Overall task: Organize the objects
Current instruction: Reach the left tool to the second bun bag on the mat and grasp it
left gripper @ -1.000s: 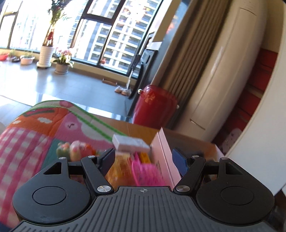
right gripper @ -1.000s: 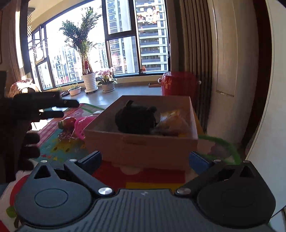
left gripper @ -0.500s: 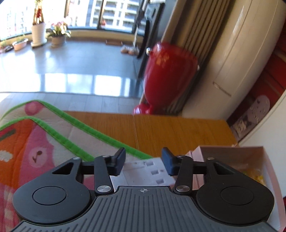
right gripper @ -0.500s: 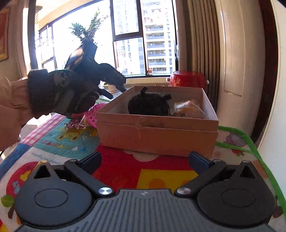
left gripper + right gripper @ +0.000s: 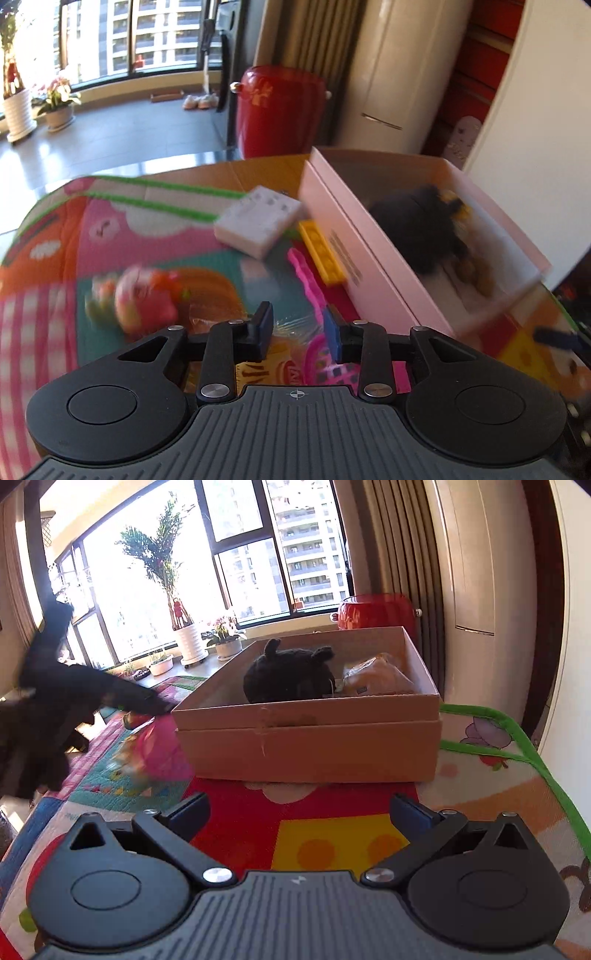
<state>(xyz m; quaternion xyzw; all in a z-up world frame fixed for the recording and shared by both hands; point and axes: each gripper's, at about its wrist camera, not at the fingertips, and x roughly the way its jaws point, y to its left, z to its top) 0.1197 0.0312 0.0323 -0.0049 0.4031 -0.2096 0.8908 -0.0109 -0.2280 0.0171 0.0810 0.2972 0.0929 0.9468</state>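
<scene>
My left gripper [image 5: 297, 328] points down at the play mat with its jaws closing. A crinkly orange snack packet [image 5: 266, 369] sits between the pads. Beside it lie a pink toy racket [image 5: 306, 280], a blurred pink and red toy [image 5: 144, 302], a yellow block [image 5: 321, 254] and a white box [image 5: 258, 221]. The cardboard box [image 5: 314, 746] holds a black plush toy [image 5: 288, 679] and a wrapped orange bag [image 5: 376, 675]. My right gripper [image 5: 299, 808] hangs open and empty over the mat in front of the box. In the right wrist view the left gripper [image 5: 162, 709] reaches in from the left.
The colourful play mat [image 5: 332, 849] with a green border covers the wooden table. A red jar [image 5: 376, 611] stands behind the box, with a white cabinet and curtain to the right. Potted plants [image 5: 188, 642] line the window.
The left gripper swung from above the white box down to the toys left of the cardboard box, and its jaws narrowed. The right gripper barely shifted.
</scene>
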